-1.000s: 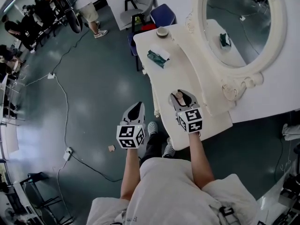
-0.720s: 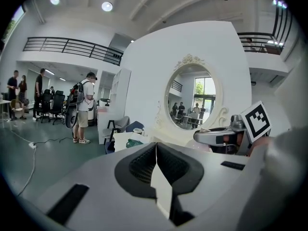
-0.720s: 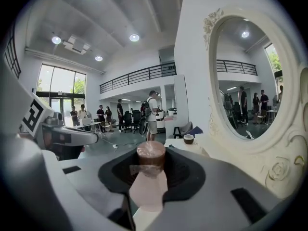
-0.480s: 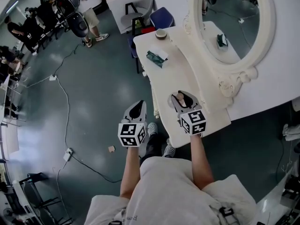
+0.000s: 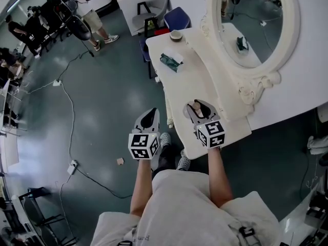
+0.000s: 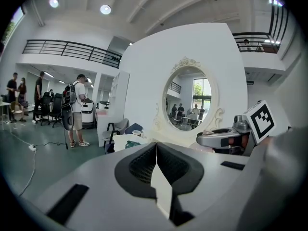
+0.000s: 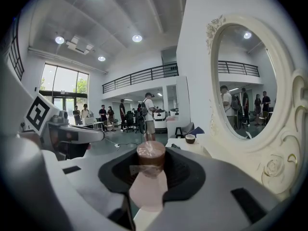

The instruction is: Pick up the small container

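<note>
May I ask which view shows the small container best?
Right gripper view: the small container sits centred between the jaws, lid and body clear. Head view shows a speck; left gripper view shows nothing clear.

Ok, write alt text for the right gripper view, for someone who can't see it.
The right gripper is shut on a small container, pale pink with a brown lid, at centre frame. A white ornate oval mirror fills the right side, with a white table at its foot; people stand in a large hall behind.
</note>
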Demonstrator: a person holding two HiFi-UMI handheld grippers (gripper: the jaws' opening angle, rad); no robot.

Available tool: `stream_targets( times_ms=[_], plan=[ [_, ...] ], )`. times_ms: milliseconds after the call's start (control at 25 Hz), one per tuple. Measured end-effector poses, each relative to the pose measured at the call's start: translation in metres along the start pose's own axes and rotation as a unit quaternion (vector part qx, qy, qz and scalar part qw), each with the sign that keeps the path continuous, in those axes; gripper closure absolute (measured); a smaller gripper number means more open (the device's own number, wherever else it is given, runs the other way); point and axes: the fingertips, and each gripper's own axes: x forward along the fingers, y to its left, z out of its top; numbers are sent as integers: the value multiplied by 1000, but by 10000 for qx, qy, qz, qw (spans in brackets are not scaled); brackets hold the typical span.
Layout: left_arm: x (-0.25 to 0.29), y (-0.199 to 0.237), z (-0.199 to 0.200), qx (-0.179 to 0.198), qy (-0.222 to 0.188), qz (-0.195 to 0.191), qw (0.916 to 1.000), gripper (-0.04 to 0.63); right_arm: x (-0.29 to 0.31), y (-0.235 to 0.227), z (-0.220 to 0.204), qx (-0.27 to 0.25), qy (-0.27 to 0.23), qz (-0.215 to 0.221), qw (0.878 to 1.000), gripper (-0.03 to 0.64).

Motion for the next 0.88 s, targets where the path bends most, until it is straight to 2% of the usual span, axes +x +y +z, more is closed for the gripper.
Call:
stream_targets(
  times_ms=[600,880],
  plan=[
    [-12,1,7,54,-152,50,9999,566,-4,2,-8,51,-46,-63,10000,477],
    [-10,-4,9,-91,-249,-19,9996,568,-8,-3,-10,46,-41,-98,9999,477]
  ],
)
